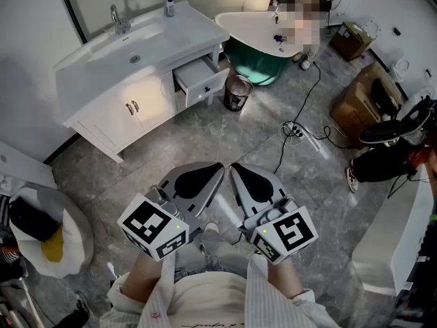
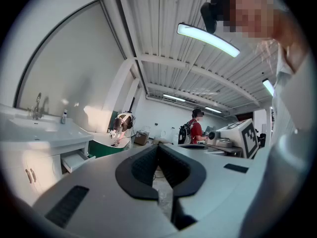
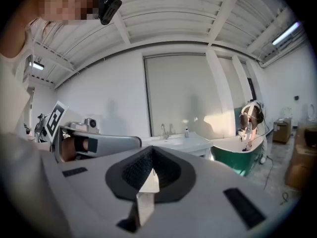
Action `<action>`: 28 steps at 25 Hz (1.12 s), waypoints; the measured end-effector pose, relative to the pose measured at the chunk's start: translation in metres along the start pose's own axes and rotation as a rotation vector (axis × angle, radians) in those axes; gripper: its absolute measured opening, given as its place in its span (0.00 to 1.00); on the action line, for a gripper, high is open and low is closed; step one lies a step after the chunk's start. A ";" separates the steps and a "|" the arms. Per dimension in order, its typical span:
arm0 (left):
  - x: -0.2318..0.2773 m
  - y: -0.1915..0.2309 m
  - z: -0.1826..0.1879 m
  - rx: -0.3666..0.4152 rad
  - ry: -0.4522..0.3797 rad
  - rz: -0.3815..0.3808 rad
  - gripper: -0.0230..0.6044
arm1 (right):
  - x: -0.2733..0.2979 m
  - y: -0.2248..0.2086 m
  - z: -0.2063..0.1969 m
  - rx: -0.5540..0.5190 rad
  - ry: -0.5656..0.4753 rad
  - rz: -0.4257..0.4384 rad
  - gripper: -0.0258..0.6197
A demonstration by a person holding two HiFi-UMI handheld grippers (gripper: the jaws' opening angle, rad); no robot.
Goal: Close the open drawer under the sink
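across the floor from us, under the right end of the sink counter (image 1: 194, 24), the drawer (image 1: 201, 80) stands pulled out; our left tongs (image 1: 217, 167) and right tongs (image 1: 235, 168) are pressed together, empty, well apart from it.

Bright, even light from ceiling strip lamps (image 2: 208, 39); gripper views warp, darkening at edges.

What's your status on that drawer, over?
Left gripper and right gripper shut, empty, held close in. Drawer open under the sink, not yet reached. Waste bin stands beside it; cable lies further right.
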State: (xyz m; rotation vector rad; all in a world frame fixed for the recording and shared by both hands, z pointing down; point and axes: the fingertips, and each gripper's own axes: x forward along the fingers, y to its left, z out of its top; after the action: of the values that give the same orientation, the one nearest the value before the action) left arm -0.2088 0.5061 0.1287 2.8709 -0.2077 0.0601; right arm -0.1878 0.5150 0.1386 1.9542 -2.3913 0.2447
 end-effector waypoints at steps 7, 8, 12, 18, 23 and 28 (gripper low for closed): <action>0.006 -0.004 0.000 0.001 -0.002 0.002 0.06 | -0.005 -0.004 0.001 0.007 -0.013 0.004 0.05; 0.007 -0.005 0.000 0.003 -0.004 0.003 0.06 | -0.007 -0.005 0.000 0.006 -0.015 0.003 0.05; 0.011 -0.010 -0.001 0.010 -0.013 0.006 0.06 | -0.013 -0.010 -0.004 0.002 -0.013 0.001 0.05; 0.013 -0.022 -0.007 0.011 -0.021 0.027 0.06 | -0.030 -0.017 -0.011 0.010 -0.009 -0.002 0.05; 0.017 -0.021 -0.008 0.013 -0.017 0.038 0.06 | -0.030 -0.022 -0.015 0.033 -0.003 0.006 0.05; 0.027 -0.005 -0.009 0.009 -0.012 0.051 0.06 | -0.016 -0.039 -0.021 0.057 0.007 0.009 0.05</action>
State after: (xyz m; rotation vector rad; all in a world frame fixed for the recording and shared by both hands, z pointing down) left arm -0.1818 0.5096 0.1376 2.8753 -0.2836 0.0543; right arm -0.1480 0.5264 0.1605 1.9627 -2.4153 0.3235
